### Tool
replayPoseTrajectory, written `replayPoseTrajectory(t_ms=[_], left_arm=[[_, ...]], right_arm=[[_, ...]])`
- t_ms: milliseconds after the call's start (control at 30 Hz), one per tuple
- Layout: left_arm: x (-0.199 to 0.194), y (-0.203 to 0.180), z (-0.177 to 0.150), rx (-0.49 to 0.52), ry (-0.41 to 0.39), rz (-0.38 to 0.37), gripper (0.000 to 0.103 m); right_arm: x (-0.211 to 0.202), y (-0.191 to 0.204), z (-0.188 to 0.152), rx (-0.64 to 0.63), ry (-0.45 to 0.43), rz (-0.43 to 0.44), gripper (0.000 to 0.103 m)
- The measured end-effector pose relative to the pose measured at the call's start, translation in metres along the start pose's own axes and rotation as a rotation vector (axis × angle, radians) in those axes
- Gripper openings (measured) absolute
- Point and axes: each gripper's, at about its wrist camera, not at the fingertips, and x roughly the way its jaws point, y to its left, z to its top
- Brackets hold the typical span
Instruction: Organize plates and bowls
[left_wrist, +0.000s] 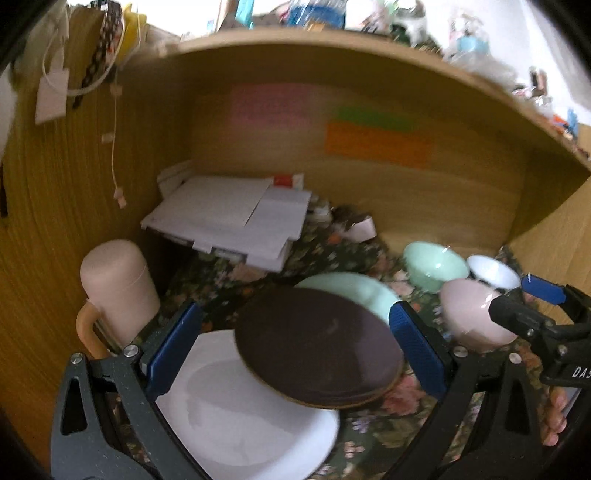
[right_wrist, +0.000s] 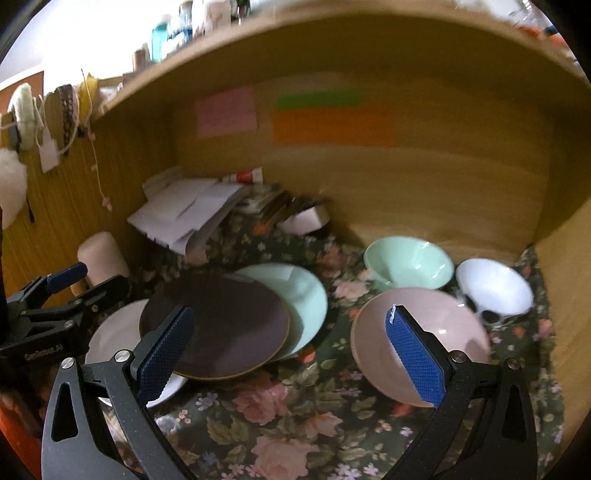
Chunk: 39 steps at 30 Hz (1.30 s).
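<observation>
A dark brown plate (left_wrist: 317, 347) lies tilted across a white plate (left_wrist: 236, 417) and a mint green plate (left_wrist: 354, 291). My left gripper (left_wrist: 295, 347) is open, its jaws on either side of the brown plate. A pink bowl (right_wrist: 424, 332), a mint bowl (right_wrist: 410, 262) and a white bowl (right_wrist: 495, 288) stand to the right. My right gripper (right_wrist: 291, 350) is open above the cloth between the plates (right_wrist: 218, 328) and the pink bowl, its right finger in front of that bowl. The right gripper also shows by the pink bowl (left_wrist: 476, 314) in the left wrist view.
All stands on a floral cloth (right_wrist: 280, 424) inside a wooden shelf nook. A pink mug (left_wrist: 118, 288) stands at the left wall. A stack of white papers (left_wrist: 229, 214) lies at the back. Coloured notes (right_wrist: 332, 122) stick on the back wall.
</observation>
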Motion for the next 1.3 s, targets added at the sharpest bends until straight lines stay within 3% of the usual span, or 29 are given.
replayPoseTrajectory(t_ms=[400,600,867,1300], left_arm=[[0.059,0.048,-0.019,-0.072,0.188,0.037,0.103],[0.080,0.063,-0.022,-0.092,0.245,0.059,0.093],[0.100,0.070,-0.026,-0.105,0.316,0.013,0.081],[0.110,0.070,-0.029,-0.107,0.352,-0.034,0.061]], right_arm=[[0.077,0.010,0.000,-0.027,0.201,0.082,0.101],[0.112,0.020,-0.001,-0.064,0.289,0.086,0.085],[0.153,0.017,-0.004,-0.057,0.398,0.076,0.055],[0.180,0.007,-0.006,-0.026,0.462,0.071,0.033]])
